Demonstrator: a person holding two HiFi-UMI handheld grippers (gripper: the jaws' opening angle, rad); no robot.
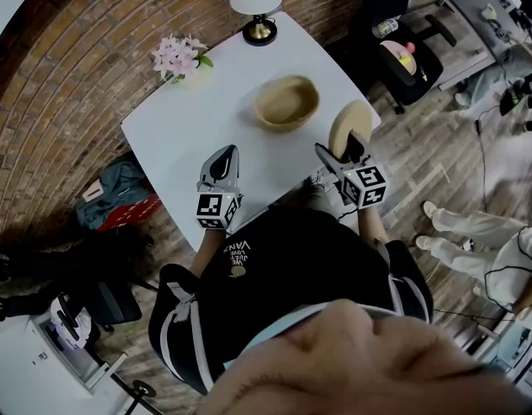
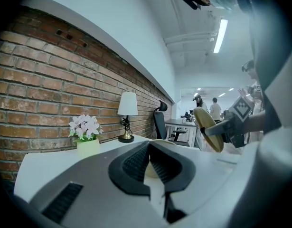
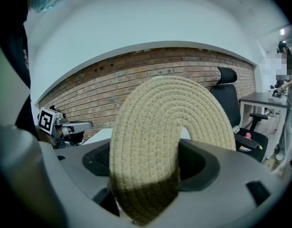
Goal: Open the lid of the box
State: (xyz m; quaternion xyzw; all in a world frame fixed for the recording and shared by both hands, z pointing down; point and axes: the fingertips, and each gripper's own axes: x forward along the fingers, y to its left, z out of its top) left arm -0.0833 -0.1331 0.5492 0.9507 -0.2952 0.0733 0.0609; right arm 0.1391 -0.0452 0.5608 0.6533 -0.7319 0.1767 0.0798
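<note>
The lid, a coiled-rope disc, is off the box and stands on edge, clamped at its rim in the right gripper. The open box sits on the table ahead of both grippers, roughly between them. The left gripper is pinched closed on nothing. I'd judge the lid light, a bit floppy and rough enough not to slip; a rim pinch suits it.
</note>
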